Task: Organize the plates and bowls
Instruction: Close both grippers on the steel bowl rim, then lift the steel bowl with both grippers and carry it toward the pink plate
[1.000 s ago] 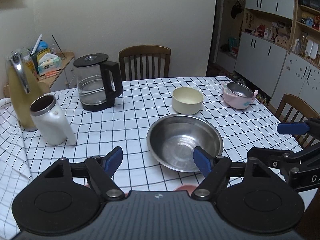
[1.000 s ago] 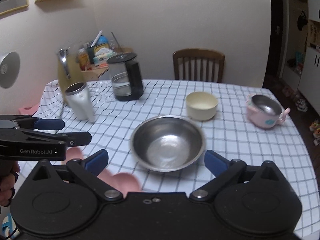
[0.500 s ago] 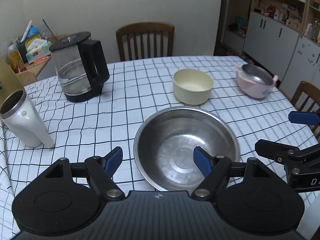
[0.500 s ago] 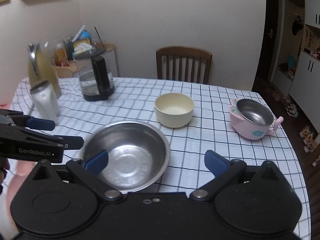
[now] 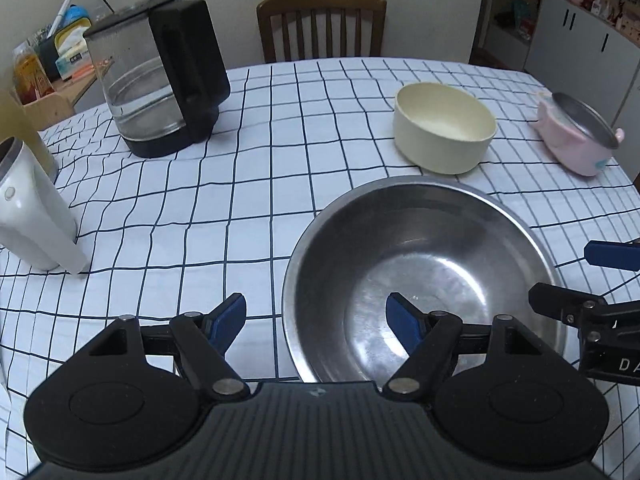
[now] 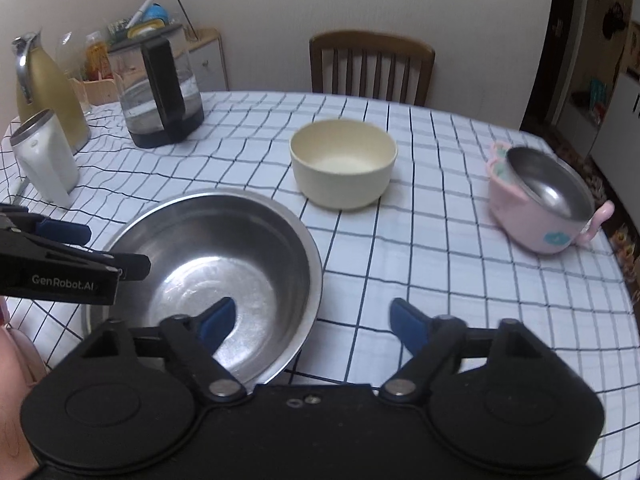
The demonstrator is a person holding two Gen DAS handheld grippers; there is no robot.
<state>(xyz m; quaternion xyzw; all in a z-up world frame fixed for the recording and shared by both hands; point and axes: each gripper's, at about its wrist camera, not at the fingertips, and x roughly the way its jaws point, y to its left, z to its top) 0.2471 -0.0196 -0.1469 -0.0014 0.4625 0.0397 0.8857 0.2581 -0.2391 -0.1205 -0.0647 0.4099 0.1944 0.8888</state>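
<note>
Since the earlier pictures both of my hands are coming down and forward over the table, so the steel basin (image 5: pixel 424 280) is now filling the lower part of both wrist views, and the jaws of the right gripper (image 6: pixel 310 322) have just been closing in part, with only the basin's rim between them and nothing pressed.

The basin is lying directly under both tools, on the checked tablecloth (image 5: pixel 248 168), mouth up. It is round, so it is giving me no long axis; only the rim matters. The left gripper (image 5: pixel 316 318) is straddling the basin's left rim, one blue finger outside on the cloth and one over the inside. The right gripper is straddling the right rim in the same way. Both are open wide and are holding nothing. I am judging that both hands are equally near, one on each side.

Beyond the basin, toward the chair (image 6: pixel 370 66), the cream bowl (image 6: pixel 343 162) is standing upright, near but apart from the basin. The pink cup-bowl with steel liner (image 6: pixel 542 200) is farther to the right, closer to my right hand, tilted, with its small handle pointing toward the table edge.
</note>
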